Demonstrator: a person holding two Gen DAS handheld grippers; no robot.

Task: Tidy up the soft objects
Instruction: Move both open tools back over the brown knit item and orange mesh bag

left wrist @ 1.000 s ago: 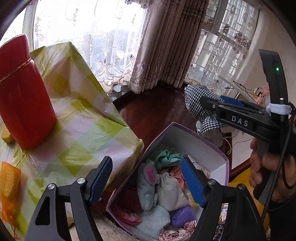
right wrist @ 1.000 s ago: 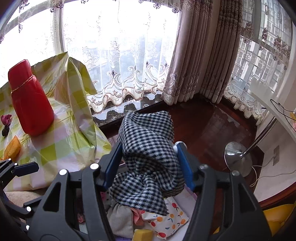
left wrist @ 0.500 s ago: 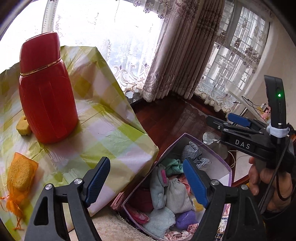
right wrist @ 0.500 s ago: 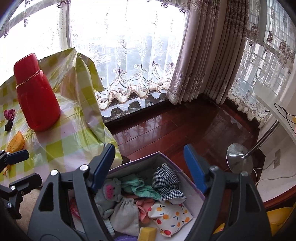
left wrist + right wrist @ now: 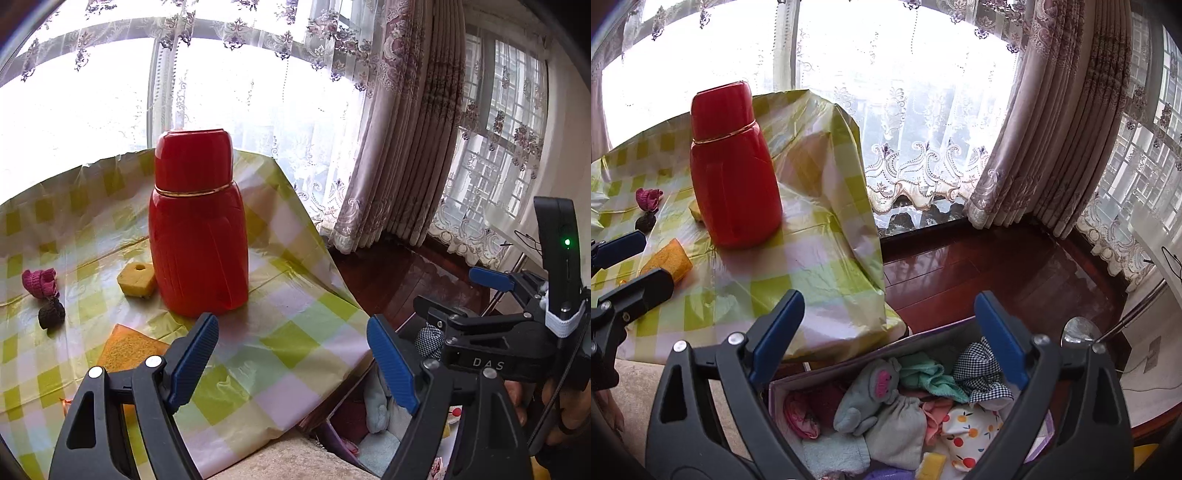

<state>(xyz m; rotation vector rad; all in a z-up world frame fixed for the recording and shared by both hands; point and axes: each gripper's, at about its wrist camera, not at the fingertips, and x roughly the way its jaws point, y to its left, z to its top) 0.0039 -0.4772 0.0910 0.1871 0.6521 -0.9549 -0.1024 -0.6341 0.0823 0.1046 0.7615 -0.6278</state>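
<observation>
On the floor beside the table stands a purple box of soft things: a black-and-white checked cloth, a grey plush toy, a green cloth and a fruit-print pouch. My right gripper hangs above the box, its jaws opening with nothing between them. My left gripper is open and empty over the checked tablecloth. On the table lie an orange sponge, a yellow sponge, a pink knitted piece and a dark lump.
A tall red thermos stands on the table next to the yellow sponge. Lace curtains and heavy drapes hang behind. The dark wooden floor runs to the window. A lamp base stands to the right of the box.
The right gripper opened and let the checked cloth fall into the box. Both grippers swung left and lifted, so the table and thermos now fill more of each view.
</observation>
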